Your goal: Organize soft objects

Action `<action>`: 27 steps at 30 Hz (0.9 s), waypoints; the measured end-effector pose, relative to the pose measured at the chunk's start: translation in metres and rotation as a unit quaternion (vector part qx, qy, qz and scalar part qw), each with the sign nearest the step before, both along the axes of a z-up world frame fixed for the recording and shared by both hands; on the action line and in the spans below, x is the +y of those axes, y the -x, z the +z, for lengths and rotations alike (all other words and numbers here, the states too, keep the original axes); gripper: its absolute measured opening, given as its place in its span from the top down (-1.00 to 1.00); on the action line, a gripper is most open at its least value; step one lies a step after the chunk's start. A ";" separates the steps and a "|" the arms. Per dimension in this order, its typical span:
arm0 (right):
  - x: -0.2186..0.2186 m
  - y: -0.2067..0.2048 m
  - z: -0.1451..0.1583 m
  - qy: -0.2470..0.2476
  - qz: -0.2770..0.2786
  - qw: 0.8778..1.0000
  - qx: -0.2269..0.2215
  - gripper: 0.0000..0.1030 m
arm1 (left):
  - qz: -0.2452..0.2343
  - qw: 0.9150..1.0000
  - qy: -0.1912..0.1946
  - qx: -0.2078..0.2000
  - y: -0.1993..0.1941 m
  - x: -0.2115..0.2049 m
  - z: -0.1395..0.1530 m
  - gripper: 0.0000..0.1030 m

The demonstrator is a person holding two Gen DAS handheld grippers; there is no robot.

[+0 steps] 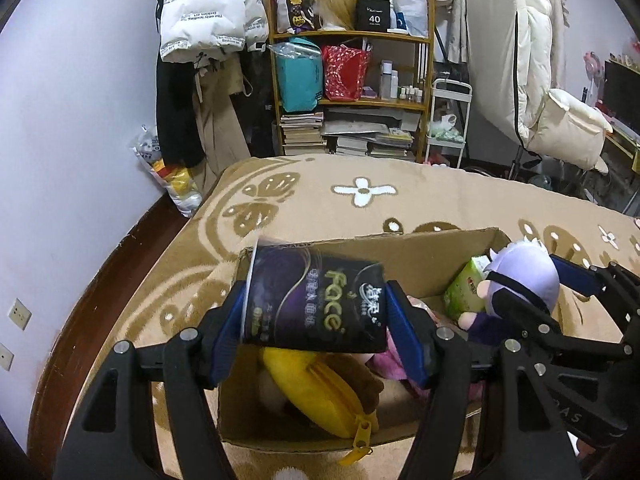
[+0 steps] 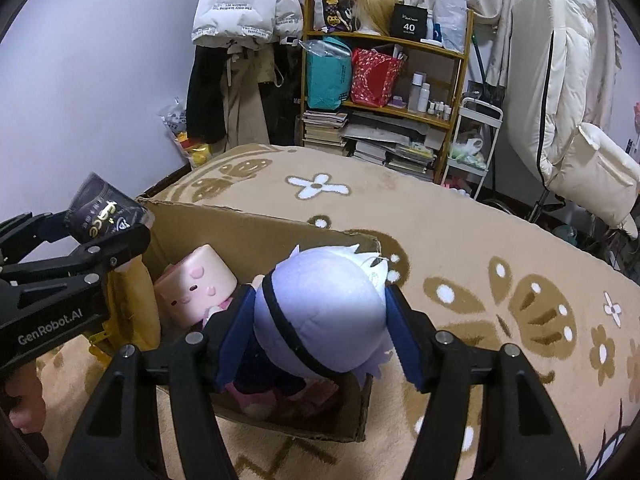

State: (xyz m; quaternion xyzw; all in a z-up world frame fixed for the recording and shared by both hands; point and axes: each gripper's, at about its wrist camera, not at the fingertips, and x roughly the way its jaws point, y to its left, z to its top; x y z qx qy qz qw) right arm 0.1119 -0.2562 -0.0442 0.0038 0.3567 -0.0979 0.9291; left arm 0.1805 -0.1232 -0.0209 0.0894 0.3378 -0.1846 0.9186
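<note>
My left gripper (image 1: pixel 316 312) is shut on a dark purple tissue pack (image 1: pixel 316 300) and holds it above the left end of an open cardboard box (image 1: pixel 420 252). My right gripper (image 2: pixel 320 320) is shut on a lavender-haired plush doll (image 2: pixel 320 308) over the box's right end (image 2: pixel 240 224); the doll also shows in the left wrist view (image 1: pixel 520 280). Inside the box lie a yellow zippered plush (image 1: pixel 316 392), a brown plush (image 1: pixel 360 380), a pink soft item (image 1: pixel 392 364), a green tissue pack (image 1: pixel 466 288) and a pink square-faced plush (image 2: pixel 196 284).
The box sits on a beige bed blanket (image 1: pixel 360 196) with flower and butterfly patterns. Behind the bed stand a wooden shelf (image 1: pixel 352 36) with bags and books, hanging coats (image 1: pixel 204 20), a white cart (image 1: pixel 448 120) and a white padded chair (image 1: pixel 560 128). A wall (image 1: pixel 60 120) is at left.
</note>
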 end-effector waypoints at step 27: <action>0.003 0.032 0.031 -0.020 0.003 1.000 -0.021 -1.00 | 0.044 0.998 -0.026 -0.029 0.043 0.042 0.040 -0.89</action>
